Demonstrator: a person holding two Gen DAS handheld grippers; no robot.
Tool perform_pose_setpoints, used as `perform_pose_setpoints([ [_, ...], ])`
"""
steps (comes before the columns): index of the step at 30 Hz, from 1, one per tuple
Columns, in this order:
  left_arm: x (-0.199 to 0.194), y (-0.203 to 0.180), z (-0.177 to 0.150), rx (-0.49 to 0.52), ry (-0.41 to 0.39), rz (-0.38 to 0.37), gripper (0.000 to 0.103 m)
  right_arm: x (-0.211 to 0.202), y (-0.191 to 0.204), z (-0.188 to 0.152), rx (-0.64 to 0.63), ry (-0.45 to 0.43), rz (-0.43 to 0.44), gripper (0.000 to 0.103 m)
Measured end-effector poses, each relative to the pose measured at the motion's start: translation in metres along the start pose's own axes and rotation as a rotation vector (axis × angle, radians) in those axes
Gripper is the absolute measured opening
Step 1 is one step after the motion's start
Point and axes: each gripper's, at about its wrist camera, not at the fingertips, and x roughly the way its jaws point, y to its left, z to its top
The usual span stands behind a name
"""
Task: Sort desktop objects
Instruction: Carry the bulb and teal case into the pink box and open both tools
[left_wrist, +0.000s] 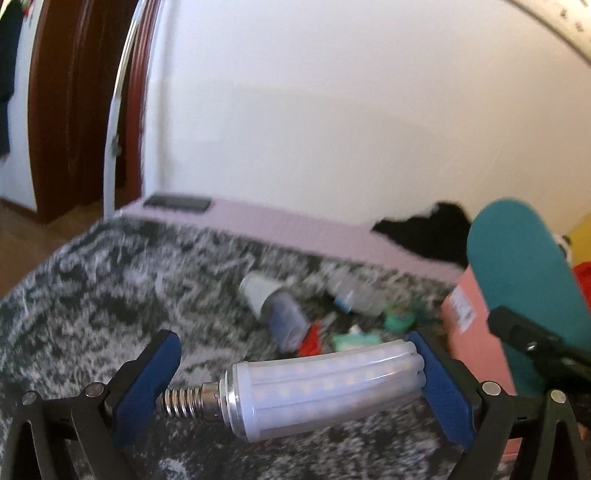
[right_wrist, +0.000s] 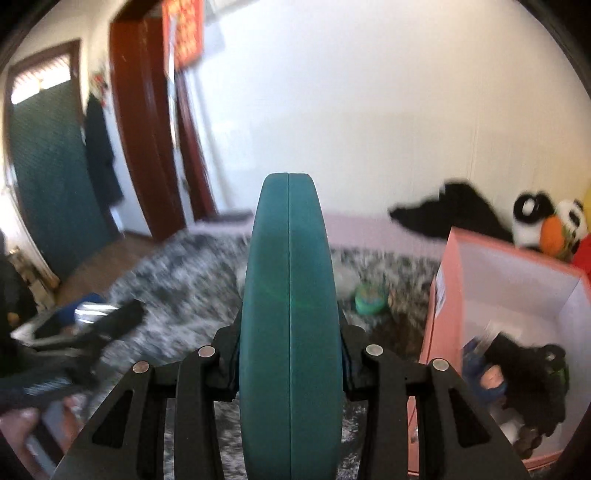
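A white wall (right_wrist: 369, 110) rises behind the bed. Against it, on the pink sheet (left_wrist: 295, 225), lies a crumpled black garment (right_wrist: 458, 210), and to the right of that sit plush pandas (right_wrist: 535, 218) with an orange toy (right_wrist: 554, 232) between them. A dark phone (left_wrist: 177, 202) rests on the sheet's left end. Left of the wall stands a reddish-brown door frame (right_wrist: 140, 129), with a dark coat (right_wrist: 99, 155) hanging beyond it beside a green door (right_wrist: 51, 177).
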Motion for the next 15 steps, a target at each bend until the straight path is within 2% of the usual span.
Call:
perform_pose_setpoints([
  [7,-0.056,-0.048,0.019,0.051,-0.154,-0.068,0.1,-0.103,0.014,0.02,-0.04,-0.209,-0.009,0.041],
  [15,-0.104,-0.12,0.034,0.083,-0.289,-0.221,0.1,-0.211,-0.004,0.025,-0.056,-0.391,-0.098,0.041],
])
